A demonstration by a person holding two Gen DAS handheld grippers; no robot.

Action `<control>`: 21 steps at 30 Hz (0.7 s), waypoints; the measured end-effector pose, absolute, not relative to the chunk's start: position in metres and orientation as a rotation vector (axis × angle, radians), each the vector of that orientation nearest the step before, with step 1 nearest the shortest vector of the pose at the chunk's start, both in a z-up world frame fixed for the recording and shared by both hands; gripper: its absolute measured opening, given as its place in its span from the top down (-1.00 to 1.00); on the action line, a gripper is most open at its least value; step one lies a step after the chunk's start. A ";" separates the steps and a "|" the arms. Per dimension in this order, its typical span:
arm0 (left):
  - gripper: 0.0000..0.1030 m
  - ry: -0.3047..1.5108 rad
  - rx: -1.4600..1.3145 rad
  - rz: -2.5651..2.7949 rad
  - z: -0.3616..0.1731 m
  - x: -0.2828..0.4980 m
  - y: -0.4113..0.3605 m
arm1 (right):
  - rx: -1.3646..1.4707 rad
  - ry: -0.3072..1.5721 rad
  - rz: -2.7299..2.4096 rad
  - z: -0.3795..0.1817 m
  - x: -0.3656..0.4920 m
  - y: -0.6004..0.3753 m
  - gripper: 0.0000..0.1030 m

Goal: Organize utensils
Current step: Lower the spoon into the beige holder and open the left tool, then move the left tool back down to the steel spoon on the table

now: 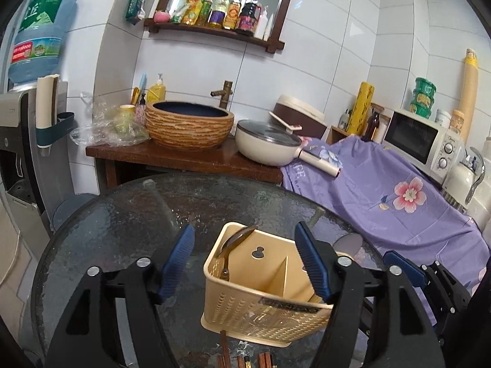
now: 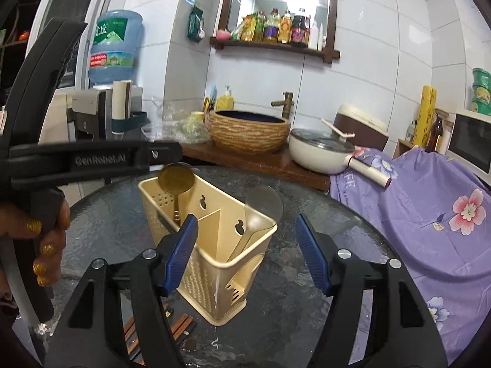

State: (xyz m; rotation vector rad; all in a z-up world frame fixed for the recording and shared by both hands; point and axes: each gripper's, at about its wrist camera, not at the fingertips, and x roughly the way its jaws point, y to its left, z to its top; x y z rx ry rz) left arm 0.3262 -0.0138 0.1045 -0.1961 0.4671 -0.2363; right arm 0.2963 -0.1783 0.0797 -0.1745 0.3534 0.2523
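A cream utensil holder [image 1: 264, 300] with two compartments stands on the round glass table [image 1: 122, 220]. A dark metal spoon [image 1: 233, 245] leans in its left compartment. My left gripper [image 1: 245, 231] is open, its blue fingers either side of the holder's upper part, not pressing on it. In the right wrist view the holder [image 2: 214, 263] carries a gold spoon [image 2: 176, 179] in the far compartment and a pale ladle [image 2: 262, 211] in the near one. My right gripper [image 2: 245, 219] is open above its near corner. Brown chopsticks [image 2: 181, 331] lie on the table in front of the holder.
A hand with gold nails [image 2: 46, 245] holds the left gripper's black body [image 2: 92, 159] at the left. Behind the table a wooden counter [image 1: 172, 156] bears a woven basin [image 1: 188, 125] and a lidded pan [image 1: 267, 144]. A purple floral cloth [image 1: 383, 202] drapes at the right, under a microwave [image 1: 420, 141].
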 end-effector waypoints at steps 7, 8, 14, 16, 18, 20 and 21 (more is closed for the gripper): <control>-0.61 0.463 -0.196 -0.227 0.102 0.288 -0.003 | -0.144 0.373 0.278 0.070 0.263 -0.186 -0.33; -0.62 0.470 -0.195 -0.228 0.099 0.284 -0.002 | -0.140 0.378 0.279 0.068 0.259 -0.185 -0.33; -0.63 0.558 -0.173 -0.231 0.070 0.257 0.004 | -0.151 0.465 0.327 0.041 0.238 -0.179 -0.37; -0.63 0.598 -0.165 -0.234 0.056 0.249 0.004 | -0.156 0.516 0.340 0.026 0.236 -0.176 -0.37; -0.63 0.632 -0.160 -0.235 0.043 0.242 0.005 | -0.155 0.575 0.347 0.010 0.236 -0.173 -0.37; -0.61 0.670 -0.159 -0.224 0.028 0.236 0.009 | -0.140 0.628 0.354 -0.004 0.238 -0.171 -0.37; -0.61 0.685 -0.159 -0.218 0.022 0.233 0.010 | -0.132 0.659 0.364 -0.011 0.239 -0.169 -0.37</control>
